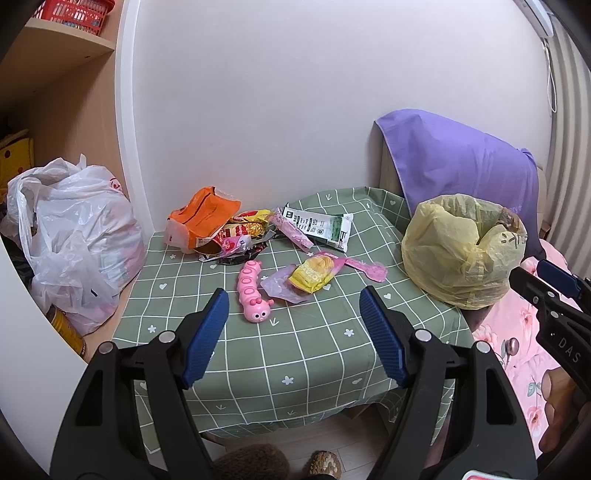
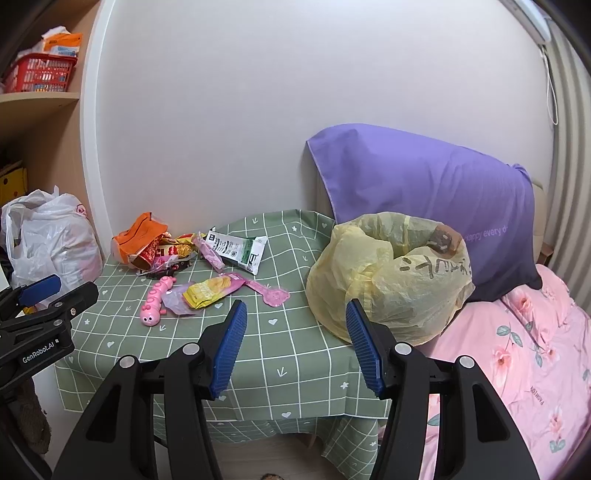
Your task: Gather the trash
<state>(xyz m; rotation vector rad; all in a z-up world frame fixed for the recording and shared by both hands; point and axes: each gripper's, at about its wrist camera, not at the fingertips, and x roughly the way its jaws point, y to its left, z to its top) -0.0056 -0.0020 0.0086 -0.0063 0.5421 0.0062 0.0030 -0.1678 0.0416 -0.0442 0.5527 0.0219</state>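
Wrappers lie on a table with a green checked cloth [image 1: 295, 354]: an orange bag [image 1: 199, 218], a white and green packet [image 1: 321, 227], a yellow snack packet [image 1: 314, 275], a pink spoon wrapper [image 1: 364, 267] and several crumpled wrappers [image 1: 240, 240]. A pink caterpillar toy [image 1: 253, 293] lies among them. A yellow trash bag [image 1: 461, 251] stands open at the table's right edge. My left gripper [image 1: 293, 312] is open and empty above the table's front. My right gripper [image 2: 295, 325] is open and empty, near the yellow bag [image 2: 388, 273].
A full white plastic bag [image 1: 77, 236] sits left of the table by wooden shelves with a red basket [image 1: 74, 13]. A purple pillow [image 2: 424, 195] and pink floral bedding [image 2: 517, 350] lie to the right. The wall is behind the table.
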